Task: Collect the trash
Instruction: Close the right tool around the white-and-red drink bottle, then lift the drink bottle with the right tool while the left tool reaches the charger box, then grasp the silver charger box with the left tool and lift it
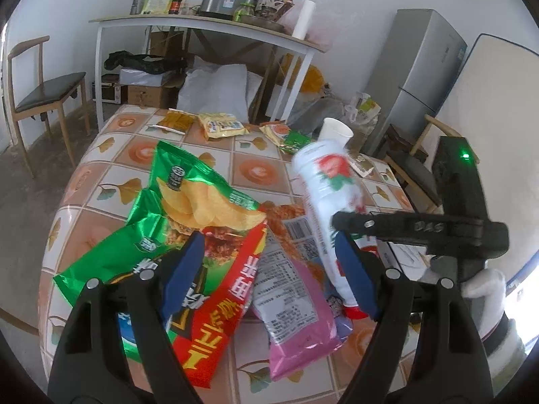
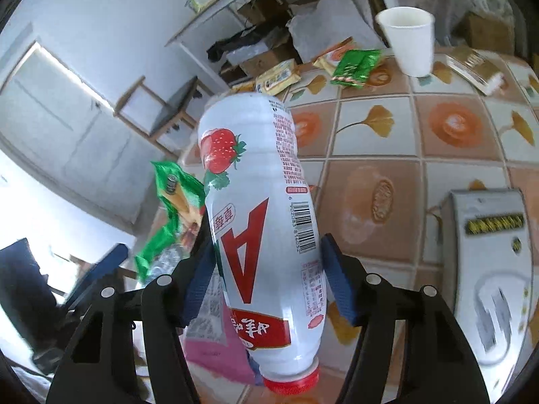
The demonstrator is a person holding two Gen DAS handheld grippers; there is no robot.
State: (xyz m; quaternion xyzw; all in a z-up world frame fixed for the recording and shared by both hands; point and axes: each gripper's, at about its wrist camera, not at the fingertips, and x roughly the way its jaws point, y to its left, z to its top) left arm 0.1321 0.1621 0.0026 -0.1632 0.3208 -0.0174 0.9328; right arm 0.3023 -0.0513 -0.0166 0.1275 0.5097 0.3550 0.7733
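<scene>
Right tool [image 2: 266, 281]: blue pads set against both sides of a white plastic bottle [image 2: 259, 222], which it holds cap-down and tilted above the counter [image 2: 380, 134]. The bottle carries a strawberry picture, a large red letter, a barcode and a red cap. Left tool [image 1: 269, 276]: jaws wide apart, gripping nothing, poised over a heap of snack bags [image 1: 188, 202] on the counter. A white paper cup [image 2: 409, 42] stands upright farther back.

One bottle [image 2: 266, 222], one paper cup [image 2: 409, 42]
</scene>
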